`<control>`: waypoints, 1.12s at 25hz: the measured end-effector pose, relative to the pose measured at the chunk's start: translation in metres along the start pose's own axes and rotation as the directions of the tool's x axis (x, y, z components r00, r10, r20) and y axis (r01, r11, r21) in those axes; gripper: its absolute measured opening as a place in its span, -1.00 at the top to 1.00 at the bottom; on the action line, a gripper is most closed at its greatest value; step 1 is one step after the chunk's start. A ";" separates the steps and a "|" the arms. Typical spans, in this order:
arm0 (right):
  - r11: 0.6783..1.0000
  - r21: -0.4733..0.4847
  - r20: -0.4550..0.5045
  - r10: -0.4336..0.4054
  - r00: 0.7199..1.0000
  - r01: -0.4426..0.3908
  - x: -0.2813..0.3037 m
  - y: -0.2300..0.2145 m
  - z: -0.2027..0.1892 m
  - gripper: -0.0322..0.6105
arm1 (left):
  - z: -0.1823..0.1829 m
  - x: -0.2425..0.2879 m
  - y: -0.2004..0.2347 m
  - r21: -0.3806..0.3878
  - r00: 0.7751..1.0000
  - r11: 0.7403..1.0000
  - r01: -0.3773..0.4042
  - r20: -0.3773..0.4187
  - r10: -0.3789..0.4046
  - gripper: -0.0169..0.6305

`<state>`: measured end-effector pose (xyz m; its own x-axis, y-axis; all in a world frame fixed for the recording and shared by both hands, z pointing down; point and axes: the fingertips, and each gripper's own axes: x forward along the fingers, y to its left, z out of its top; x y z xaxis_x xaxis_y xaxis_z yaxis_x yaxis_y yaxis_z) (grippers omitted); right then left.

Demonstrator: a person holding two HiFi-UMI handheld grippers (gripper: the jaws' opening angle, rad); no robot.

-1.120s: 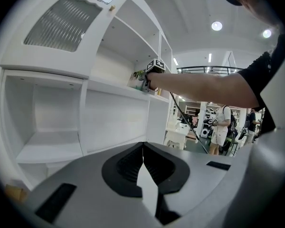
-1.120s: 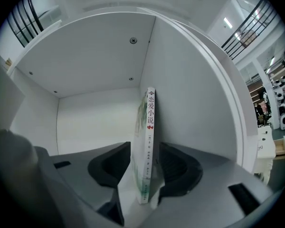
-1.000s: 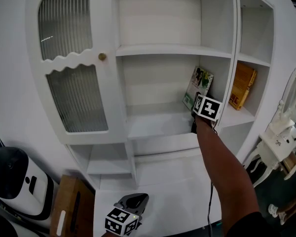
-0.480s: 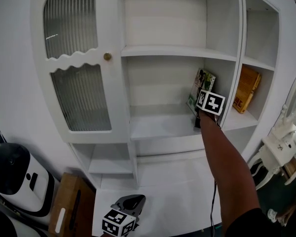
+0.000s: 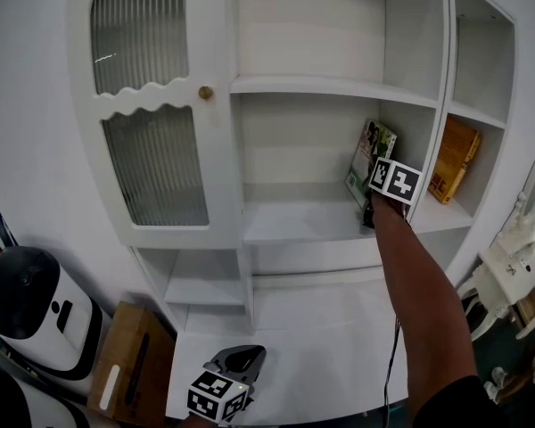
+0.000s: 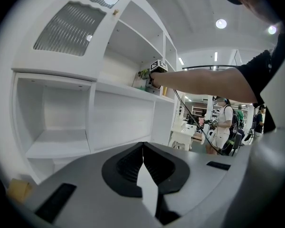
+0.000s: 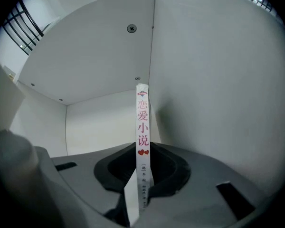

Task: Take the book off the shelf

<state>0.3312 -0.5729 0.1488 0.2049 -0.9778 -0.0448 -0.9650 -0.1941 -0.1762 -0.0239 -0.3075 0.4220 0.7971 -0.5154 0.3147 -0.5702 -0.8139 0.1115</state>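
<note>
Head view: light soft and even, falling from overhead. The white cabinet [image 5: 325,86] is bright but not blown out. Its straight edges bow toward the frame's rim. The near-left corner goes dark.

Left gripper view: fisheye circle with black corners. Ceiling lamps [image 6: 221,23] at the far right flare as round white spots. There is a bright glint at the top of the ribbed glass door [image 6: 66,25]. My left gripper [image 6: 143,148], nearest the lens, reads soft.

Right gripper view: dimmer, with a grey cast inside the compartment. The book [image 7: 142,127] spine is sharp and its print crisp. It throws a soft shadow to the right onto the side wall [image 7: 218,80]. Corners vignetted black.
</note>
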 end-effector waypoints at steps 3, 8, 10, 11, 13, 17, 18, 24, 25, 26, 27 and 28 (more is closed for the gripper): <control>0.999 0.009 0.012 0.038 0.999 -0.038 -0.010 0.003 0.004 0.66 | 0.000 0.001 -0.003 0.003 1.000 1.000 0.004 -0.004 -0.004 0.91; 0.991 0.030 0.039 0.126 0.991 -0.127 -0.037 0.013 0.015 0.66 | 0.002 0.007 -0.010 0.014 1.000 1.000 0.018 -0.006 -0.018 0.91; 0.985 0.038 0.051 0.164 0.985 -0.166 -0.052 0.017 0.018 0.66 | 0.001 0.010 -0.014 0.015 1.000 1.000 0.027 -0.006 -0.027 0.91; 0.982 0.043 0.056 0.183 0.981 -0.186 -0.061 0.019 0.019 0.66 | 0.001 0.011 -0.016 0.015 0.999 0.999 0.031 -0.007 -0.031 0.91; 0.973 0.051 0.063 0.222 0.973 -0.225 -0.079 0.024 0.022 0.67 | 0.001 0.015 -0.020 0.012 0.999 0.999 0.040 -0.004 -0.039 0.91; 0.953 0.031 0.071 0.300 0.951 -0.303 -0.121 0.035 0.028 0.67 | 0.005 0.019 -0.026 -0.005 0.998 0.998 0.056 0.024 -0.056 0.91; 0.946 0.026 0.076 0.320 0.944 -0.322 -0.132 0.037 0.030 0.67 | 0.005 0.020 -0.027 -0.006 0.998 0.998 0.058 0.028 -0.058 0.91; 0.895 0.064 0.089 0.436 0.896 -0.442 -0.194 0.047 0.034 0.66 | 0.000 0.029 -0.036 0.006 0.997 0.997 0.075 0.012 -0.075 0.91; 0.886 0.067 0.087 0.453 0.887 -0.459 -0.203 0.048 0.033 0.66 | 0.000 0.031 -0.037 0.005 0.997 0.997 0.079 0.013 -0.079 0.91; 0.878 0.068 0.083 0.468 0.880 -0.474 -0.212 0.049 0.030 0.67 | 0.000 0.032 -0.038 0.004 0.997 0.997 0.081 0.014 -0.081 0.91; 0.871 0.068 0.078 0.482 0.873 -0.487 -0.221 0.050 0.027 0.67 | 0.000 0.033 -0.039 0.004 0.996 0.997 0.082 0.015 -0.082 0.91; 0.864 0.069 0.072 0.494 0.867 -0.498 -0.229 0.050 0.023 0.67 | 0.000 0.034 -0.040 0.005 0.996 0.997 0.082 0.017 -0.082 0.91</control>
<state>0.2401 -0.3570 0.1278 -0.2870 -0.9376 -0.1964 -0.9250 0.3245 -0.1977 0.0259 -0.2917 0.4285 0.8445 -0.4513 0.2884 -0.5019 -0.8548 0.1321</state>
